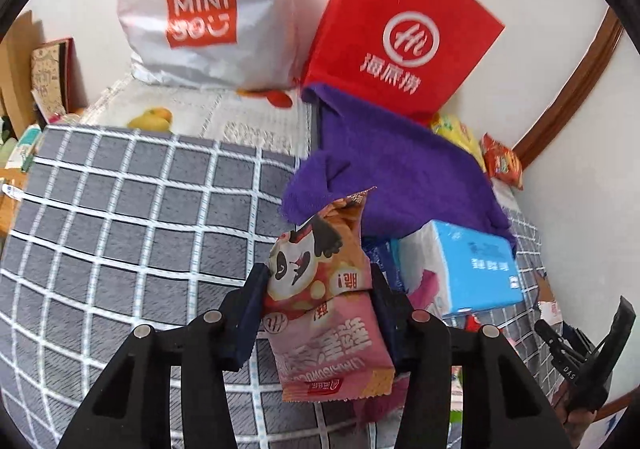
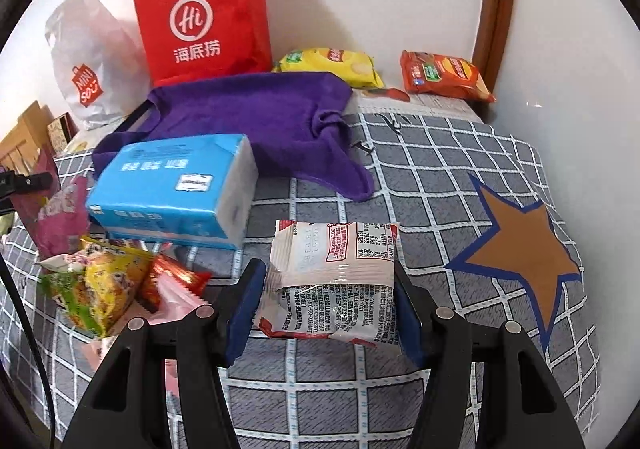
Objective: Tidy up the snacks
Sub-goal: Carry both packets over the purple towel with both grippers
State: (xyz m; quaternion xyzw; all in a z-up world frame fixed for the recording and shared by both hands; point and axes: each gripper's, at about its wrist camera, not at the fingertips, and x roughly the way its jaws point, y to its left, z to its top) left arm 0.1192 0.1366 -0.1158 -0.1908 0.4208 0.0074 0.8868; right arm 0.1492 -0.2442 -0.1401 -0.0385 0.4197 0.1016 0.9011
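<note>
Left wrist view.
- Left gripper [image 1: 318, 305]: pads pressed on either side of one pink panda snack packet [image 1: 320, 301]. Held item sits dead centre between the fingers, its long axis running along them, panda end pointing away from the camera, the sealed pink end hanging back below the pads. It appears raised off the grey checked bedspread [image 1: 120, 217].
- Ahead of the held packet: one purple towel [image 1: 400, 173]; beyond it one red paper bag [image 1: 400, 33] and one white Miniso bag [image 1: 208, 9], both leaning at the wall.
- Right of the held packet: one blue tissue pack [image 1: 468, 269], close by.
- Far right, by the wall: one yellow chip bag [image 1: 460, 133], partly hidden, and one orange chip bag [image 1: 504, 165].
- Lower right edge: part of the right gripper [image 1: 584, 365]; its fingers cannot be read here.

Right wrist view.
- Right gripper [image 2: 328, 293]: pinching one white snack packet [image 2: 332, 281], printed back showing. Long axis lies across the fingers, pad to pad; the packet bulges and folds between them and seems lifted clear of the bedspread.
- Loose snacks left of this gripper: a heap holding one yellow-green packet [image 2: 96, 289], one red packet [image 2: 168, 281], one pale pink packet [image 2: 180, 301], and one magenta packet [image 2: 60, 217]; more may be buried.
- Chip bags at the far wall: two, well apart from both grippers, nearer the right one.
- One brown star [image 2: 524, 245] printed on the bedspread to the right.
- Judgement: either wall bag could serve as the drop point; both lie straight ahead, past the towel.
</note>
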